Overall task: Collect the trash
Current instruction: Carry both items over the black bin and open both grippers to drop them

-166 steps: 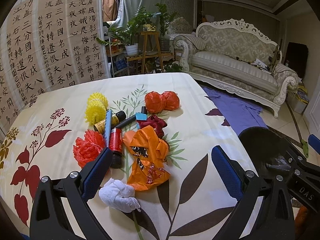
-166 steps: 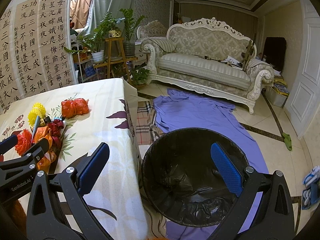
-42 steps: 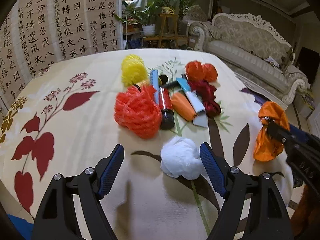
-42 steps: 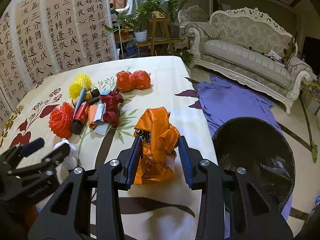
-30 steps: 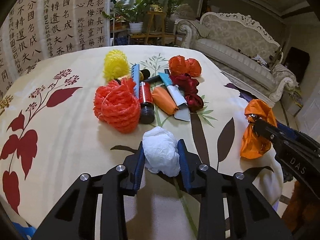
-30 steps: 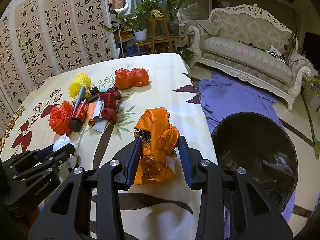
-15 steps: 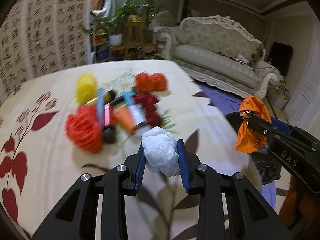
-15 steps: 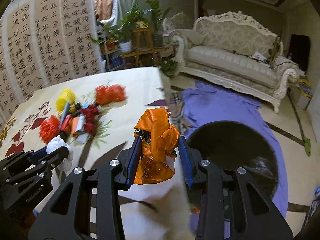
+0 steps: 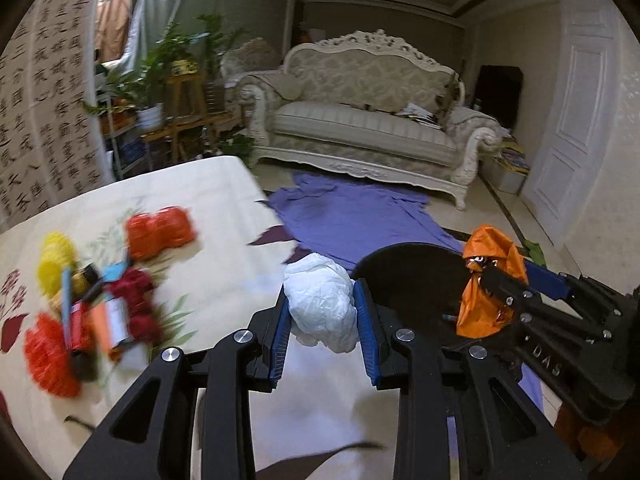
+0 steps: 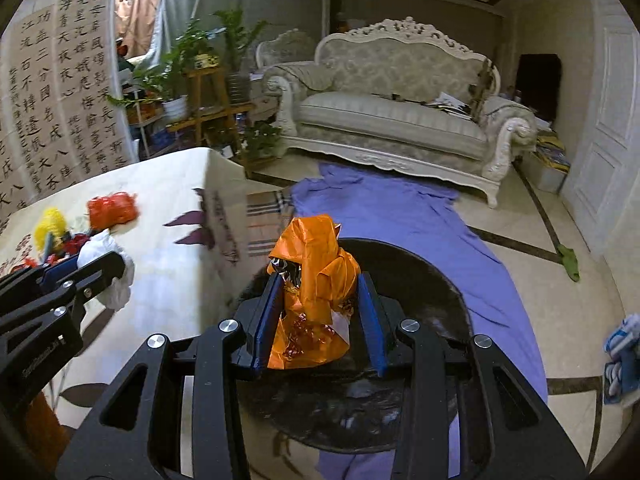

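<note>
1. Left tongs [image 9: 323, 312] clamped tight on a crumpled white tissue wad [image 9: 322, 305], blue pads pressing it from both sides, the wad lifted clear above the tabletop [image 9: 224, 196] near its floor-side edge.
2. Right tongs [image 10: 319, 309] gripping a crinkled orange plastic bag [image 10: 316, 276], and that bag hangs directly above the black-lined trash bin [image 10: 420, 280] on the floor.
3. From the left wrist view, the right tongs' black frame juts in from the right side, the orange bag pinched at its tip over the bin's dark mouth [image 9: 416, 276].
4. From the right wrist view, the left tongs reach in at the left edge with the white wad showing past the fingers, over the tabletop.
5. Out on the tabletop, the leftover trash lies in a blurred cluster: a yellow mesh ball [image 9: 56, 260], an orange-red crumpled bag [image 9: 160, 232], a dark red wrapper [image 9: 134, 292], a red mesh ball [image 9: 48, 356], plus tube-shaped pieces between them that are too smeared to tell apart.
6. The tabletop wears a cream floral cloth; the bin stands just beside its edge.
7. Beyond the bin, a purple cloth [image 10: 400, 216] is spread on the floor, reaching towards an ornate pale sofa [image 10: 400, 120].
8. Far left, potted plants [image 10: 180, 76] on wooden stands, and calligraphy panels [image 10: 60, 92] on the wall.
</note>
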